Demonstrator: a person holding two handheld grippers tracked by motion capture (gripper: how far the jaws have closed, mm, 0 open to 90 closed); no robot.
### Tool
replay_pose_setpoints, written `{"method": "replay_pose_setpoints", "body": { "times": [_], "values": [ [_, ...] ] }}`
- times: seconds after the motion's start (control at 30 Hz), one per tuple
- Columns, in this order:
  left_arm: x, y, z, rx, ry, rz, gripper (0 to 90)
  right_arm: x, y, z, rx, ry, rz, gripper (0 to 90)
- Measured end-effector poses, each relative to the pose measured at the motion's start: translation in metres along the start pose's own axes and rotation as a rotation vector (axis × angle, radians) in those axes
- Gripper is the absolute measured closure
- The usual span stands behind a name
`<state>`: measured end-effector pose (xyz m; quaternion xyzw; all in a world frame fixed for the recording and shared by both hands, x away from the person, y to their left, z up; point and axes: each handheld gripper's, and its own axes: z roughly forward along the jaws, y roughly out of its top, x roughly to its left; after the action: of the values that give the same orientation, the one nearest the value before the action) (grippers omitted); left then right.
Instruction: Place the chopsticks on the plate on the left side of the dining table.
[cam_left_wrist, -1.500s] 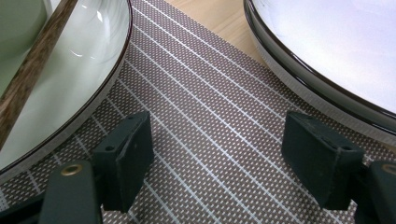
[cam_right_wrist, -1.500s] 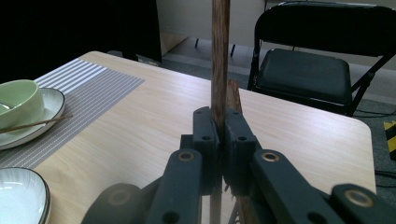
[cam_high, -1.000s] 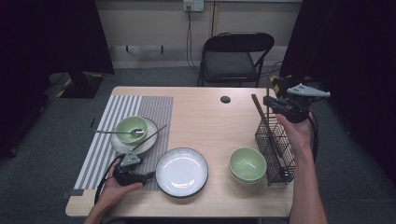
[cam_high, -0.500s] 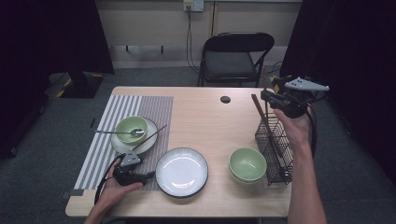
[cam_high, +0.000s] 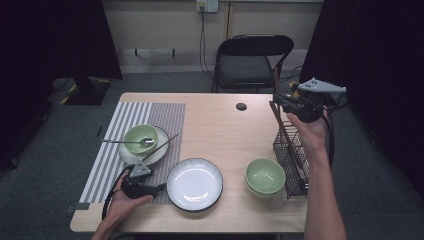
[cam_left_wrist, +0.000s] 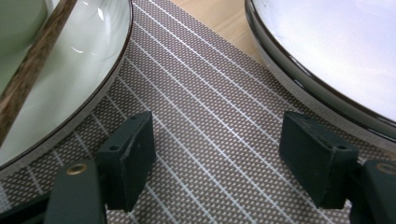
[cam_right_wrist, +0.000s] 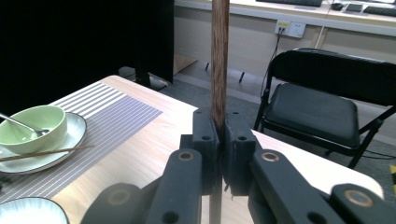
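Observation:
My right gripper (cam_high: 276, 99) is shut on a dark wooden chopstick (cam_high: 283, 127), held above the black wire rack (cam_high: 295, 172) at the table's right edge. The chopstick's lower end reaches down into the rack. In the right gripper view the chopstick (cam_right_wrist: 219, 56) stands upright between the closed pads of that gripper (cam_right_wrist: 220, 128). My left gripper (cam_high: 161, 188) rests on the striped placemat (cam_high: 125, 125), open. Its jaws have just closed a little, and my left gripper (cam_left_wrist: 218, 125) has only the mat between its jaws. It lies between a small plate (cam_left_wrist: 88, 70) and the large white plate (cam_left_wrist: 327, 60).
A green bowl (cam_high: 141, 137) with a spoon (cam_high: 122, 142) sits on the small plate, and a second chopstick (cam_high: 164, 144) leans across it. Another green bowl (cam_high: 265, 175) stands left of the rack. A black chair (cam_high: 250, 65) stands behind the table. A small black disc (cam_high: 241, 106) lies near the far edge.
My right gripper has lifted the chopstick a little and drifted slightly left. The left hand has stayed in place.

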<state>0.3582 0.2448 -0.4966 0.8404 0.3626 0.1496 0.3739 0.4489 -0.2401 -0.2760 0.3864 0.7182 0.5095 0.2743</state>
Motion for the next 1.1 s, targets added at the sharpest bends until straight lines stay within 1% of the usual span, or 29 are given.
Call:
{"method": "replay_pose_setpoints", "body": {
  "times": [0.03,0.07,0.1,0.13,0.2,0.27,0.37,0.43,0.47,0.57,0.67,0.7,0.73,0.8,0.83,0.87,0.9,0.97,1.0,1.03,1.07,1.1],
  "values": [
    [0.0,0.0,0.0,-0.009,0.0,-0.006,27.5,0.001,0.0,0.001,0.002,0.001,0.0,85.0],
    [0.001,0.001,-0.002,-0.01,0.006,0.004,27.5,0.001,0.0,0.002,0.001,0.004,0.002,84.9],
    [0.001,0.001,-0.003,-0.025,-0.008,-0.022,27.5,0.002,0.0,0.003,-0.002,0.008,0.006,84.9],
    [0.001,0.002,-0.004,-0.033,-0.009,-0.035,27.6,0.003,0.0,0.004,-0.005,0.015,0.009,85.0],
    [0.002,0.003,-0.007,-0.039,-0.014,-0.034,28.1,0.005,-0.001,0.006,-0.008,0.023,0.012,85.0],
    [0.002,0.004,-0.009,-0.06,-0.031,-0.051,28.3,0.009,-0.001,0.009,0.003,0.028,0.012,84.9],
    [0.002,0.007,-0.013,-0.083,-0.056,-0.066,29.2,0.015,-0.004,0.014,-0.001,0.051,0.014,84.9],
    [0.002,0.009,-0.015,-0.092,-0.033,-0.067,29.0,0.019,-0.006,0.018,0.002,0.06,0.013,84.9],
    [0.003,0.009,-0.016,-0.1,-0.04,-0.077,28.7,0.021,-0.007,0.02,0.003,0.065,0.016,84.9],
    [0.005,0.009,-0.02,-0.11,-0.043,-0.081,28.7,0.026,-0.009,0.025,0.005,0.08,0.02,84.9],
    [0.007,0.01,-0.024,-0.137,-0.045,-0.099,28.9,0.031,-0.009,0.029,0.002,0.091,0.02,84.9],
    [0.008,0.011,-0.026,-0.144,-0.045,-0.094,28.9,0.033,-0.009,0.029,-0.001,0.096,0.02,84.9],
    [0.008,0.012,-0.027,-0.156,-0.051,-0.106,29.0,0.035,-0.009,0.03,-0.003,0.099,0.022,84.9],
    [0.008,0.014,-0.029,-0.166,-0.055,-0.111,29.1,0.039,-0.009,0.032,-0.007,0.109,0.022,84.9],
    [0.008,0.016,-0.03,-0.171,-0.064,-0.11,29.5,0.041,-0.009,0.033,-0.007,0.113,0.025,84.9],
    [0.008,0.016,-0.03,-0.171,-0.064,-0.11,29.9,0.041,-0.009,0.033,-0.007,0.113,0.025,84.9],
    [0.008,0.017,-0.03,-0.174,-0.063,-0.113,29.9,0.046,-0.009,0.035,-0.005,0.12,0.024,84.9],
    [0.007,0.018,-0.03,-0.171,-0.055,-0.104,30.4,0.05,-0.009,0.037,-0.009,0.134,0.026,84.9],
    [0.007,0.019,-0.03,-0.178,-0.057,-0.108,30.5,0.053,-0.009,0.038,-0.007,0.14,0.026,84.9],
    [0.008,0.02,-0.03,-0.182,-0.058,-0.104,30.4,0.055,-0.01,0.039,-0.007,0.151,0.028,84.8],
    [0.007,0.021,-0.03,-0.185,-0.059,-0.11,30.4,0.057,-0.01,0.04,-0.008,0.166,0.036,84.8],
    [0.008,0.022,-0.03,-0.191,-0.058,-0.11,30.5,0.059,-0.01,0.041,-0.013,0.178,0.035,84.8]
  ]
}}
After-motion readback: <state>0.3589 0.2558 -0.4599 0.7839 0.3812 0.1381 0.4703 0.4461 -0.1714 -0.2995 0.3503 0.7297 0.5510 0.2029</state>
